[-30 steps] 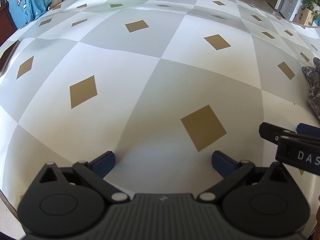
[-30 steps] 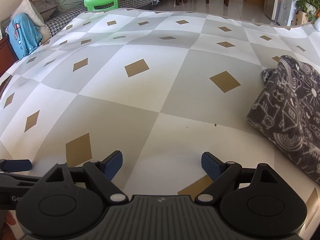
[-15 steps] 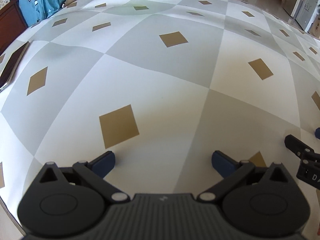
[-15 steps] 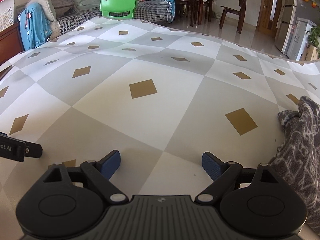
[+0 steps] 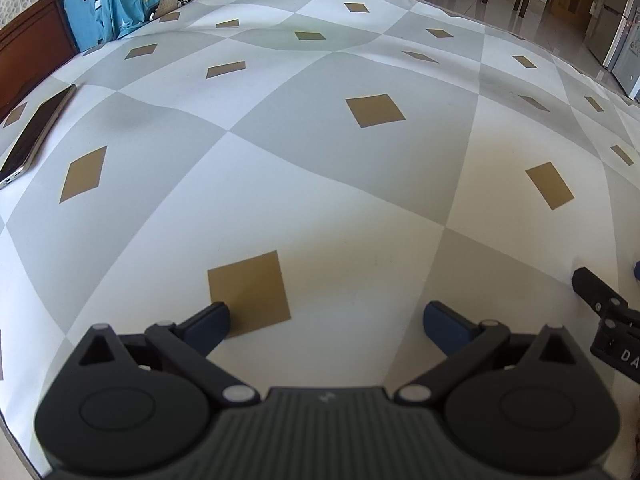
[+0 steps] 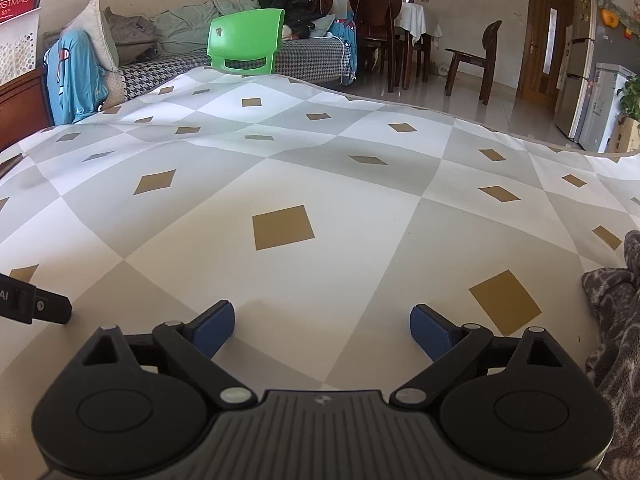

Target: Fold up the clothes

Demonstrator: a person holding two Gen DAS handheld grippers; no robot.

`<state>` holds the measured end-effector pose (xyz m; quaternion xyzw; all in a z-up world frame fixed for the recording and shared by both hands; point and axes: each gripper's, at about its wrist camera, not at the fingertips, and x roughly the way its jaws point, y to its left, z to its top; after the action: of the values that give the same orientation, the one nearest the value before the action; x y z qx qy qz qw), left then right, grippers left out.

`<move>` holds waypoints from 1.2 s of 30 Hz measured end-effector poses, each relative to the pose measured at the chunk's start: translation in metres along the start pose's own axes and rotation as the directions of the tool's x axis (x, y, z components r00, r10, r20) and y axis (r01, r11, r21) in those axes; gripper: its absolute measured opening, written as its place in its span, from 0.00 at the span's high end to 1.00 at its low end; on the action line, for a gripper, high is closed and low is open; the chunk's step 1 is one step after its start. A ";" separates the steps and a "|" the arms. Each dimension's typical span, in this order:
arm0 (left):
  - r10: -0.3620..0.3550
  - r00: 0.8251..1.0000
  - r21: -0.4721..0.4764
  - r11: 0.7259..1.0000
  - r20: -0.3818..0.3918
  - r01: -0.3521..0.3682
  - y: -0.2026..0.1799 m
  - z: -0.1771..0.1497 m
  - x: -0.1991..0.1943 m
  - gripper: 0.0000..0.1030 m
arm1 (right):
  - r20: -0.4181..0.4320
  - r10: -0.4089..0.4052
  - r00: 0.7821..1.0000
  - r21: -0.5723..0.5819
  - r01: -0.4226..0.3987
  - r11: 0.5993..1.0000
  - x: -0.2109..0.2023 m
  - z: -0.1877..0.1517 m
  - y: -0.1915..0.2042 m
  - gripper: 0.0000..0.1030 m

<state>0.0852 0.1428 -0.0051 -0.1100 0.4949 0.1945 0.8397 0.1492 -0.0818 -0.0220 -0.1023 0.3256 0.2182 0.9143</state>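
You are holding both the left tongs (image 5: 326,322) and right tongs (image 6: 322,326) wide open and empty over the table (image 6: 280,184); the grey garment (image 6: 616,332) is lying just beside the right tongs.

Both wrist cams sit low, close over checkered tablecloth (image 5: 320,168), facing forward; shared: cloth, green chair (image 6: 244,42).

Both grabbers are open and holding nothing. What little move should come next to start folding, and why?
Probably swing the right hand-held gripper rightward to the dark patterned garment. It lies crumpled at the right edge of the checkered tablecloth, beside that gripper, and neither it nor the left hand-held gripper holds anything, jaws wide open.
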 end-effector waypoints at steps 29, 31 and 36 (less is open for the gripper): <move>0.014 1.000 -0.019 1.000 0.016 -0.014 -0.004 -0.011 -0.007 0.00 | -0.007 -0.003 1.000 0.010 0.003 1.000 0.005 0.002 -0.002 0.01; 0.014 1.000 -0.019 1.000 0.016 -0.014 -0.004 -0.011 -0.007 0.00 | -0.007 -0.003 1.000 0.010 0.003 1.000 0.005 0.002 -0.001 0.01; 0.021 1.000 -0.029 0.999 0.016 -0.020 -0.006 -0.011 -0.006 0.00 | -0.007 -0.003 1.000 0.010 0.003 1.000 0.005 0.002 -0.002 0.01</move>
<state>0.0765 0.1324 -0.0046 -0.1155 0.4862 0.2112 0.8400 0.1545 -0.0808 -0.0234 -0.0990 0.3299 0.2147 0.9139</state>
